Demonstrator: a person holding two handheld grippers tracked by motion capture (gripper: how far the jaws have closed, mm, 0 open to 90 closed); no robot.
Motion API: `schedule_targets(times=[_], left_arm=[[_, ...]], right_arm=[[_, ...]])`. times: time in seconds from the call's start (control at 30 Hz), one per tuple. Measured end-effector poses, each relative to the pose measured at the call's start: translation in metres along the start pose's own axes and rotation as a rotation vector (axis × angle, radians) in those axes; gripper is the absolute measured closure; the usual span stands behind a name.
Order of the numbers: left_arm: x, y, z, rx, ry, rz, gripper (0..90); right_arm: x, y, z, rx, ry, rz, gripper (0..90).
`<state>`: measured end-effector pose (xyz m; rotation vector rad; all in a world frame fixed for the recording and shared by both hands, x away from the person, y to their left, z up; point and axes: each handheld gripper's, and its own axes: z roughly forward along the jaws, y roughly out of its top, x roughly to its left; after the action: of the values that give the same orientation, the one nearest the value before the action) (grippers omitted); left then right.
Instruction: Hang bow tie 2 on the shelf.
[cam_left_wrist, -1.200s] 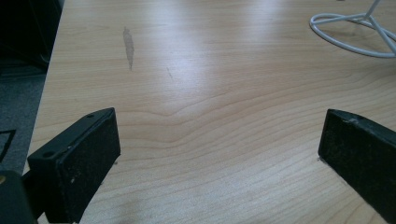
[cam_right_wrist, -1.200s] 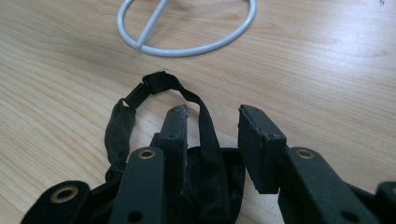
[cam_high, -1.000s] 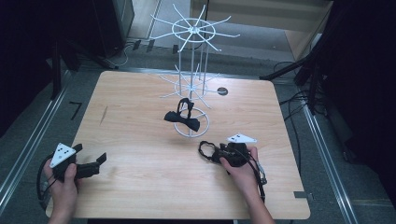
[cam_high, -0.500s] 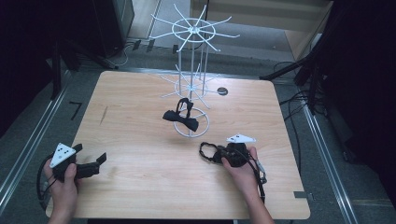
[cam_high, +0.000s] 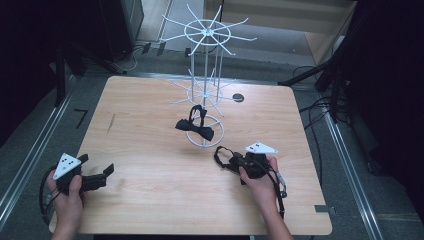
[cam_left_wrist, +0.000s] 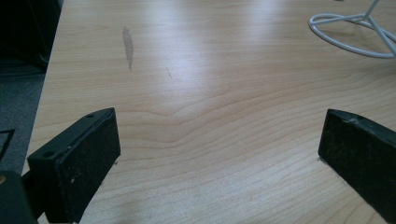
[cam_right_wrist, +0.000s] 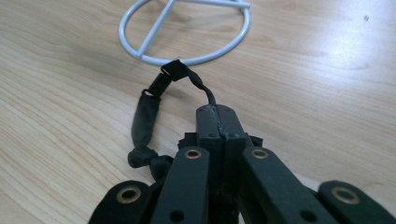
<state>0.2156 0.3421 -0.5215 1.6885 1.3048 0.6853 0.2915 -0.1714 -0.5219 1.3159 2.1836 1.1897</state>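
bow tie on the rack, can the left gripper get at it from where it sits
Probably yes: the left gripper is open and bare table lies between it and the bow tie hanging on the white rack.

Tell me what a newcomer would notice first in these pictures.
The tall white wire rack at the table's far middle, with a black bow tie hanging low on it. Nearer, the right tool is shut on a black strap lying on the wood, while the left tool rests open at the near-left corner.

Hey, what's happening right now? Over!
Right gripper shut on black strap near white rack's base ring. Left gripper open, nothing between. Bow tie hangs on rack. Nothing blocking.
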Motion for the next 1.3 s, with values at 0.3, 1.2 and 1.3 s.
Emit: schedule_targets(times=[0.3,1.2,1.3], left_arm=[[0.000,0.000,0.000,0.000,0.000,0.000,0.0],[0.000,0.000,0.001,0.004,0.000,0.005,0.0],[0.000,0.000,0.001,0.006,0.000,0.005,0.0]], right_arm=[[0.002,0.006,-0.014,-0.102,-0.036,-0.013,90.0],[0.007,0.019,-0.048,-0.316,-0.099,-0.045,90.0],[0.008,0.021,-0.053,-0.334,-0.114,-0.056,90.0]])
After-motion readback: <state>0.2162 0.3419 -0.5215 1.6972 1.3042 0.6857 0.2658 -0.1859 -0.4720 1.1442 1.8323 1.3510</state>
